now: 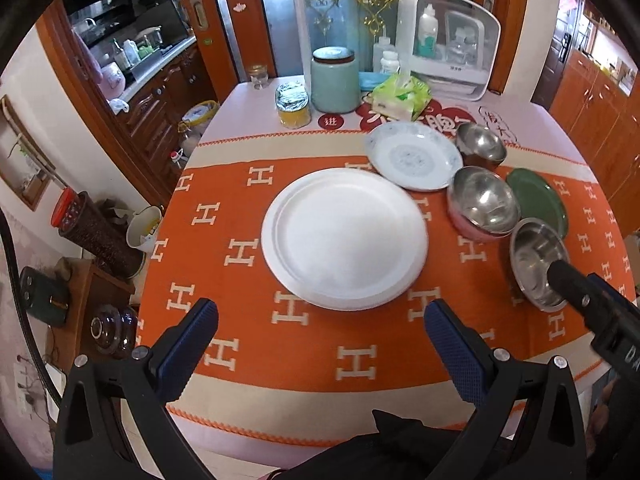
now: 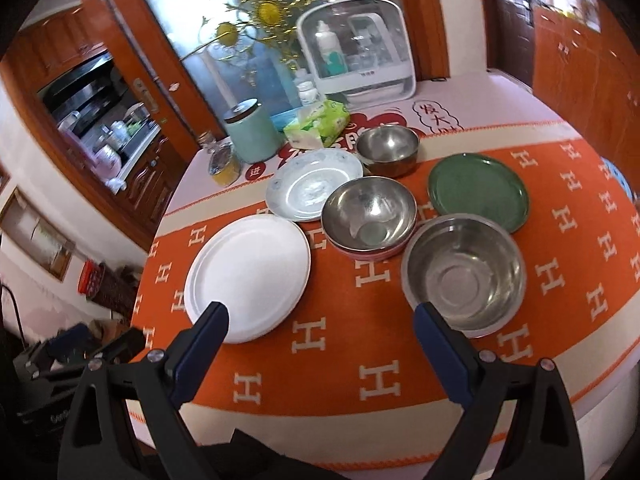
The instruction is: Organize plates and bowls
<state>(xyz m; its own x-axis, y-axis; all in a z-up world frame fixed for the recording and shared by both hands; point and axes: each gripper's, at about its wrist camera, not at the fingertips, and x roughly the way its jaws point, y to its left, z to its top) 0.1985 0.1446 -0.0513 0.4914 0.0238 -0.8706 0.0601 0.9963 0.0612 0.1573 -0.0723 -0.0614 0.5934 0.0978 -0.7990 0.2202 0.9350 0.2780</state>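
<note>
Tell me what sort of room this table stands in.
Most likely a home dining area beside a kitchen. Plates and steel bowls lie on an orange patterned tablecloth, a tissue pack sits behind, and a kitchen counter shows through the doorway.

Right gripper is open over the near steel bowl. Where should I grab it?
Take the steel bowl by its near rim, from above: one finger inside, one outside. It sits upright, empty and apart from the green plate, and the right gripper is already open just in front of it.

Steel bowls point(image 2: 464, 276) at 3 o'clock: shiny metal; white plate point(image 2: 248, 276) w/ matt finish; tablecloth point(image 2: 320, 360): woven cloth; gripper pads point(image 2: 202, 344) textured.
</note>
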